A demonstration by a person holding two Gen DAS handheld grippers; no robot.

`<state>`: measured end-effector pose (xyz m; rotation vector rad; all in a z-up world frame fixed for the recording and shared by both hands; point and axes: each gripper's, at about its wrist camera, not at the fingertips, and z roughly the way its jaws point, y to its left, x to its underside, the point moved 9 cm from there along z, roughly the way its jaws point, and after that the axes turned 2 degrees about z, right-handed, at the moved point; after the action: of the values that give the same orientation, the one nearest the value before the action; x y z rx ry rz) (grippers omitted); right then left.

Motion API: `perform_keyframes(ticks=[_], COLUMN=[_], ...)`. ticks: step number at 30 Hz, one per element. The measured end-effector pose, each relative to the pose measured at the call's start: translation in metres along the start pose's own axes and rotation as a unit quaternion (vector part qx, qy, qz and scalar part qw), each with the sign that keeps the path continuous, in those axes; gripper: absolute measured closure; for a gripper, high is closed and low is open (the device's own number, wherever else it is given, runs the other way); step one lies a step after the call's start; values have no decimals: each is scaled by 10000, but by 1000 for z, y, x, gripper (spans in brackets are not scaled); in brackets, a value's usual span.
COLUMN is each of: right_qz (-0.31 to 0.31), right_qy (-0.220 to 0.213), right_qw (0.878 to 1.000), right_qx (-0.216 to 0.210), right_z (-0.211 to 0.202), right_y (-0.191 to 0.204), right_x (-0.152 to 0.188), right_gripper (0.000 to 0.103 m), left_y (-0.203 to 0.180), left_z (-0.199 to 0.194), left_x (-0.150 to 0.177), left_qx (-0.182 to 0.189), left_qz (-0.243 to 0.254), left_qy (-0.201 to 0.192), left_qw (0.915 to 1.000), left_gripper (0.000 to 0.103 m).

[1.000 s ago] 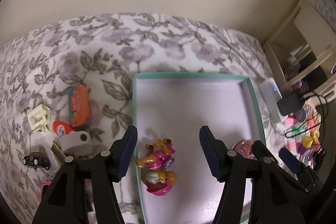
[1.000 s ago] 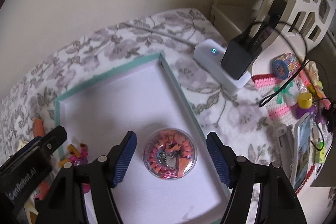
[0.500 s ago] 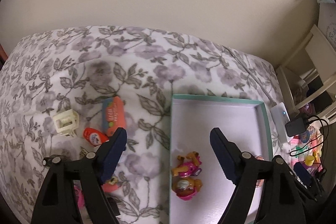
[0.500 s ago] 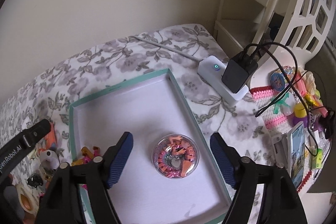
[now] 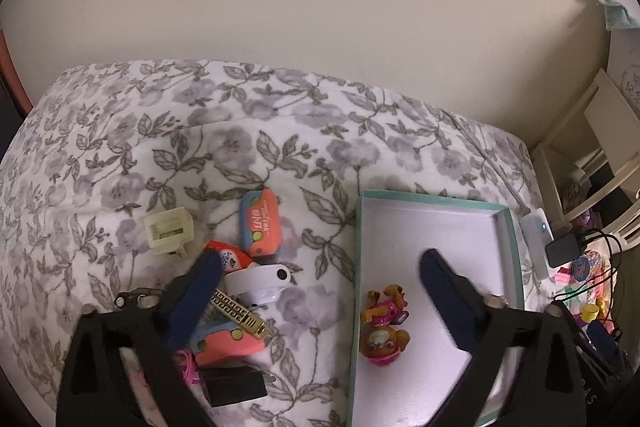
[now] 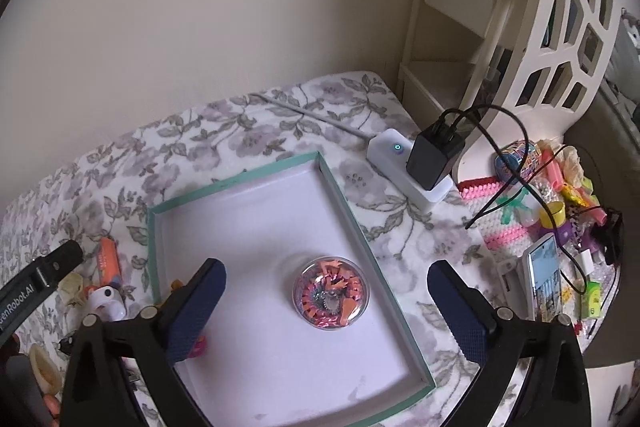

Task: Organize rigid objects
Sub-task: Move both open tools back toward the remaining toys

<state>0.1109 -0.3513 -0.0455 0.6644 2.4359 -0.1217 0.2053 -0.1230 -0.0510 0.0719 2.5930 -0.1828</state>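
Both grippers are opening, empty: the left gripper (image 5: 320,291) above the teal-rimmed tray's (image 5: 356,267) left wall, the right gripper (image 6: 326,291) over the tray's clear dome (image 6: 331,292) (contents indistinct); toy pups (image 5: 383,327) lie inside, partly hidden in the right view

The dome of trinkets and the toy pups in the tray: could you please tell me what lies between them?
Only bare tray floor shows between the dome and the toy pups; the right wrist view shows that, its claw's finger covering the pups.

Open floor across far half of teal-rimmed tray (image 6: 340,187); round capsule (image 6: 331,291) mid-tray; toy clutter (image 5: 240,291) crowding bed left of tray; charger (image 6: 434,157) right.
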Motion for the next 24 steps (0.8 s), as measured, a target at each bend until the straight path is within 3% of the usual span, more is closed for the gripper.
perform_keyframes(ticks=[10,16,24], right_qz=[-9,-186,-460], right_qy=[-222,-356,-400], right_qw=[9997,9987,9965], right_qx=[-126,-302,-567], right_z=[-35,-57,-79], right_y=[7,21,46], right_x=[7,18,44], right_gripper=[0,0,0], left_y=[14,23,58], left_z=[-33,-49,-71], left_x=[6,21,45], left_qx=[103,114,-170], left_qz=[-199,-130,-251], left_qy=[-388,-268,-160], left_qw=[9990,9995,9994], left_gripper=[2,2,2])
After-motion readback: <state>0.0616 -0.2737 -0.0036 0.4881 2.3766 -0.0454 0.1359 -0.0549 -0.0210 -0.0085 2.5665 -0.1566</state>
